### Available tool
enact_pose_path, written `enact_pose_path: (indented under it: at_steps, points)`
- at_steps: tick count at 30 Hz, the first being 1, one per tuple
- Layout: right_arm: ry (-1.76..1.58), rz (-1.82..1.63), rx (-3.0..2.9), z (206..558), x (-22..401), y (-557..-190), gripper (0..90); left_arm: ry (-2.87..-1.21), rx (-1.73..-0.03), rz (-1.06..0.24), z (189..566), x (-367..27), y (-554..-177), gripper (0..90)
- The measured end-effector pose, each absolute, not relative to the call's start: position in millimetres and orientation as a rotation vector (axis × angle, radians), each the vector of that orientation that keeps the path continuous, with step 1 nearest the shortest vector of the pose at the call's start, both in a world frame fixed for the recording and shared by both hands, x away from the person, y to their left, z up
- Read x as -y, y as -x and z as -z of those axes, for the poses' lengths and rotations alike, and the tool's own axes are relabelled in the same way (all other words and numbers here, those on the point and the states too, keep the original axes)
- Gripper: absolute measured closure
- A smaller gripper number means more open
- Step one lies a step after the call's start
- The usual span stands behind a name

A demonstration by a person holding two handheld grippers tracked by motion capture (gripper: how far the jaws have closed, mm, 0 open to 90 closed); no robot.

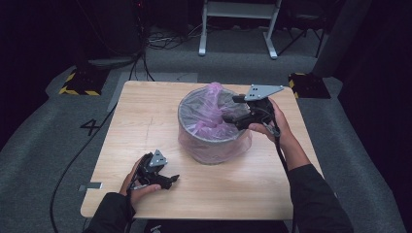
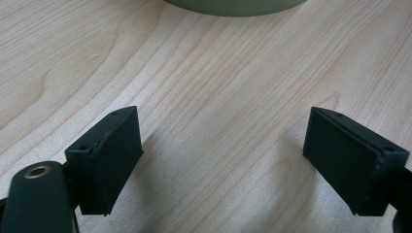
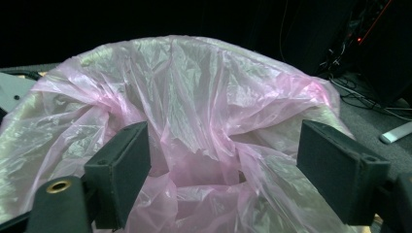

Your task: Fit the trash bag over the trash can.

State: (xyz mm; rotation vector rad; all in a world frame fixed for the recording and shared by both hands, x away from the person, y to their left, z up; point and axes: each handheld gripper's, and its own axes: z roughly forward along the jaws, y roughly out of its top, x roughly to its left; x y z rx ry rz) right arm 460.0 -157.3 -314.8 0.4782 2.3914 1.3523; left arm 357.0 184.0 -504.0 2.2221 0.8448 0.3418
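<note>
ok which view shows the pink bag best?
Right gripper view: the pink bag lies close ahead of the open jaws, its crinkles plain. The high view shows the bag small, lining the bin. The left gripper view shows bare table.

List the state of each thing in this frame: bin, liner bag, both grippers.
Bin: upright on the wooden table, pink bag inside it.
Pink plastic bag: crumpled, partly draped over the bin's rim, bunched up at the far side, not spread smooth.
Left gripper: open, nothing between the jaws, low over bare table in front of the bin.
Right gripper: open, at the bin's right rim, facing the bag, not gripping it.
</note>
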Motion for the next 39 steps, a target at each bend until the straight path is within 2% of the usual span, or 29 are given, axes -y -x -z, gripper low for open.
enact_pose_path:
  at_steps: [23, 36, 39]
  points:
    - [-0.390, -1.128, -2.585, 330.4, 120.7, -471.0, 20.7, -2.223, -0.844, -0.343, 504.0, -184.0, -356.9, 13.5]
    - [-0.421, -0.861, -2.699, 331.4, 106.4, -482.2, 19.7, -2.223, -0.843, -0.343, 504.0, -184.0, -356.9, 13.5]
    - [-0.428, -0.824, -2.705, 331.9, 104.3, -482.8, 22.7, -2.223, -0.843, -0.343, 504.0, -184.0, -356.9, 13.5]
